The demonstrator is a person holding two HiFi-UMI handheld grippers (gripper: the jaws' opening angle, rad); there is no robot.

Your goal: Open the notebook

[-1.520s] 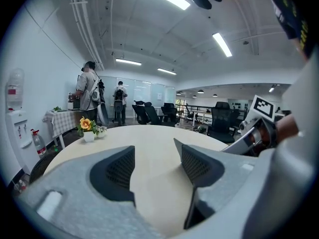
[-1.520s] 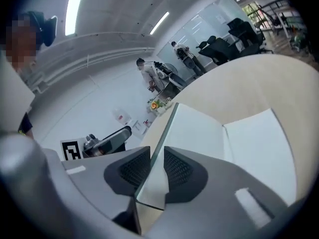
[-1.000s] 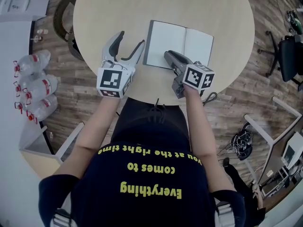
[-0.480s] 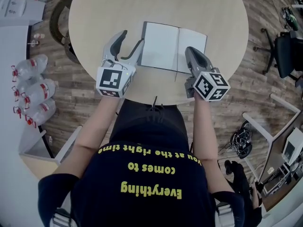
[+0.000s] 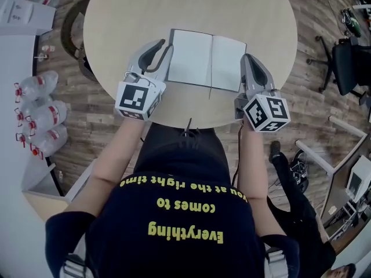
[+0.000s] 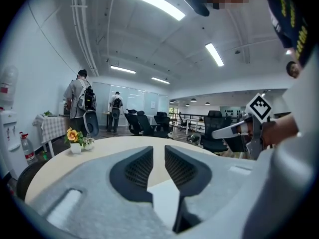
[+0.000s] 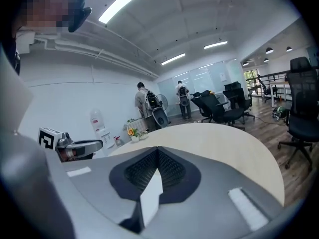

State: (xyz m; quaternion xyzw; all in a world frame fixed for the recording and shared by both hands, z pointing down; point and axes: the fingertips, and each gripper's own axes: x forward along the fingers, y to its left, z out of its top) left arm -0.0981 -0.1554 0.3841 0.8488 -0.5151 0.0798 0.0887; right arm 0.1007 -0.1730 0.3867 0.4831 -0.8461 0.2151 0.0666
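Observation:
The notebook (image 5: pixel 206 59) lies open flat on the round pale table (image 5: pixel 174 4), its white blank pages up. My left gripper (image 5: pixel 164 45) hovers at the notebook's left edge. Its jaws have just been closing and stand a narrow slit apart with nothing between them; the left gripper view shows only tabletop through the gap of this gripper (image 6: pixel 159 151). My right gripper (image 5: pixel 250 58) is just off the notebook's right edge, lifted above the table. In the right gripper view, the pads of this gripper (image 7: pixel 158 151) meet with nothing in them.
The table's near edge runs just under both grippers. A small vase of flowers (image 6: pixel 75 141) stands at the far rim. Water bottles (image 5: pixel 40 109) lie on the floor at the left, and an office chair (image 5: pixel 351 62) is at the right. Two people (image 6: pixel 79 103) stand far back.
My right gripper left the notebook's lower middle, rose and moved right past its edge while shutting. My left gripper's wide jaws narrowed and it edged up along the notebook's left side.

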